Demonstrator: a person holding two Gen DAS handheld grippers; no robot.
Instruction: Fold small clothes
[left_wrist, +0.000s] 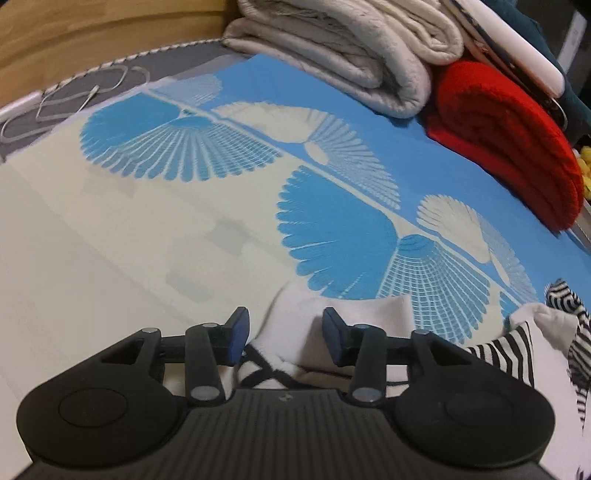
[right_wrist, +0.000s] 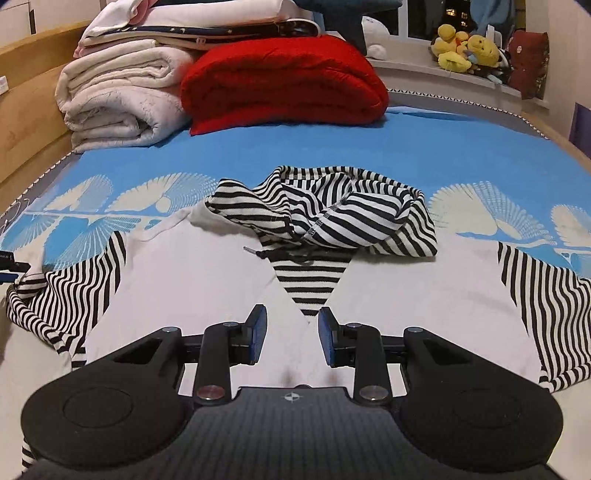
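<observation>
A small white hooded top (right_wrist: 207, 273) with black-and-white striped sleeves and hood (right_wrist: 332, 210) lies spread flat on the bed. My right gripper (right_wrist: 291, 332) is open and empty, hovering over the top's white chest just below the striped V panel. My left gripper (left_wrist: 284, 336) is open over the top's left sleeve end (left_wrist: 295, 325), with white cloth between its pads; its tip also shows at the left edge of the right wrist view (right_wrist: 11, 266). The striped sleeve also shows at the right of the left wrist view (left_wrist: 498, 350).
The bed has a blue and cream fan-patterned sheet (right_wrist: 443, 155). Folded white blankets (right_wrist: 122, 103) and a red blanket (right_wrist: 284, 81) are stacked at the head. A wooden frame (right_wrist: 26, 122) runs along the left. Plush toys (right_wrist: 465, 48) sit on the windowsill.
</observation>
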